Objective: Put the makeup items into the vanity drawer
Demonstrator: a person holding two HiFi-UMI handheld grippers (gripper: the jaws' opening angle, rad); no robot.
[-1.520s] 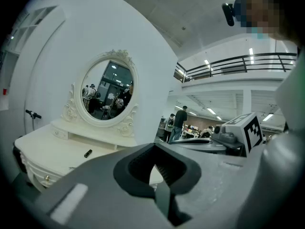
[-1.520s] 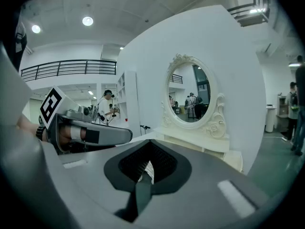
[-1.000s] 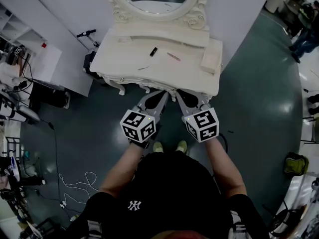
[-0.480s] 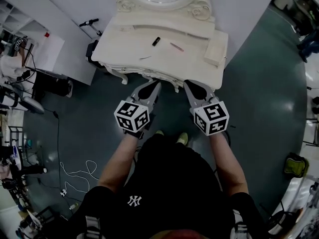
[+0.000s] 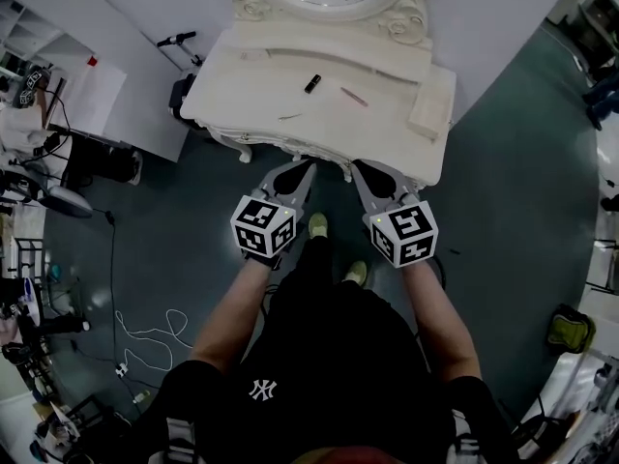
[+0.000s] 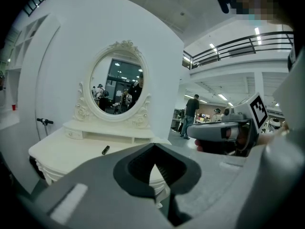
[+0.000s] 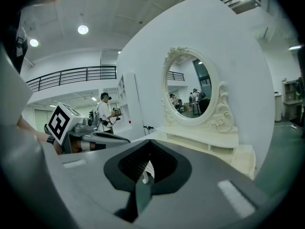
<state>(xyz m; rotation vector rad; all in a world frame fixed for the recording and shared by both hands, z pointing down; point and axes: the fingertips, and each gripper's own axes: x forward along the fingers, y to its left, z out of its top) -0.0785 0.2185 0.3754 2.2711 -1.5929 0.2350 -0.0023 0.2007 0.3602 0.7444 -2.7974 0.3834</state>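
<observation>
Nothing stowed yet: black tube (image 5: 312,83), pink stick (image 5: 354,96) mid table (image 5: 247,95); no drawer seen open. Left hand-held gripper (image 5: 308,166), right hand-held gripper (image 5: 354,167) closed, empty.

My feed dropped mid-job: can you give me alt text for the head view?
A person stands at a cream vanity, holding the left tongs and right tongs, both closed and empty, just short of its front edge. A black tube, a pink stick and a thin stick lie on top.
</observation>
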